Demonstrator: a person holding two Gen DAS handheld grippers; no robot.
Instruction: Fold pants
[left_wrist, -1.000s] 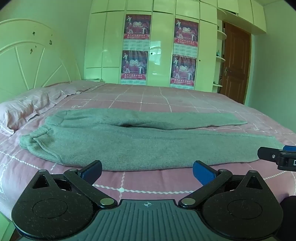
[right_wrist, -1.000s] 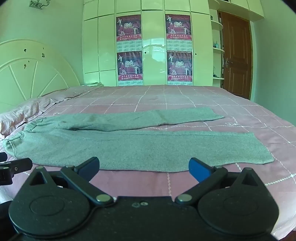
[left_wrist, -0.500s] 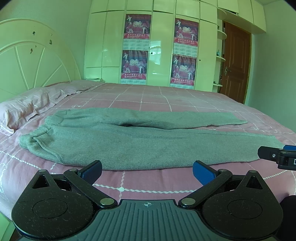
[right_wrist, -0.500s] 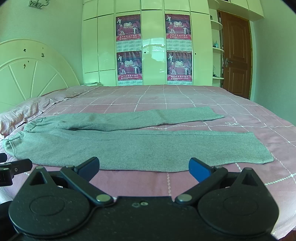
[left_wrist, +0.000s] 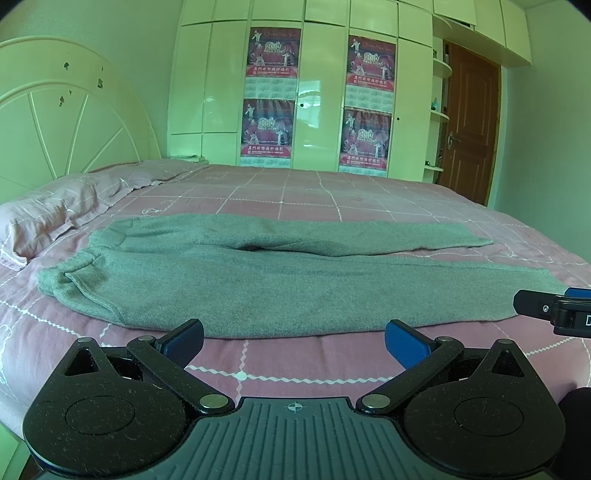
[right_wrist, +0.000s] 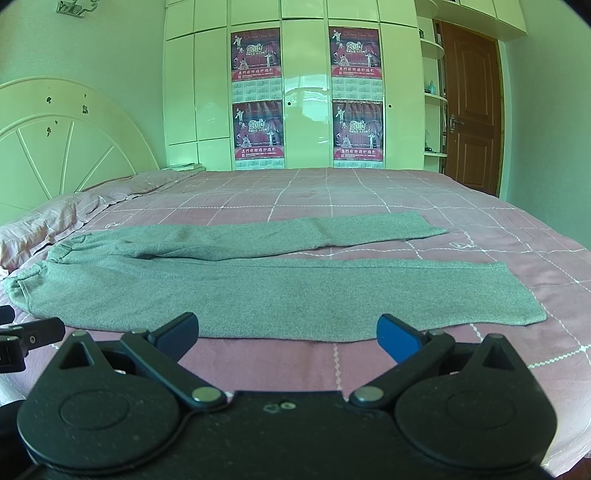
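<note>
Almost nothing has moved: both the left gripper (left_wrist: 293, 341) and right gripper (right_wrist: 288, 334) hover spread before the unfolded pants (right_wrist: 229, 291).

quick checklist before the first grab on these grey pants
1. Left tongs open, nothing held: ok.
2. Right tongs open, nothing held: ok.
3. Grey pants spread flat on the pink bedsheet: ok.
4. Legs stacked for folding: not ok, they lie apart, side by side.
5. Near leg's edge just ahead of both tongs: ok.
6. Waistband by the pillow smooth: not ok, slightly bunched.
</note>
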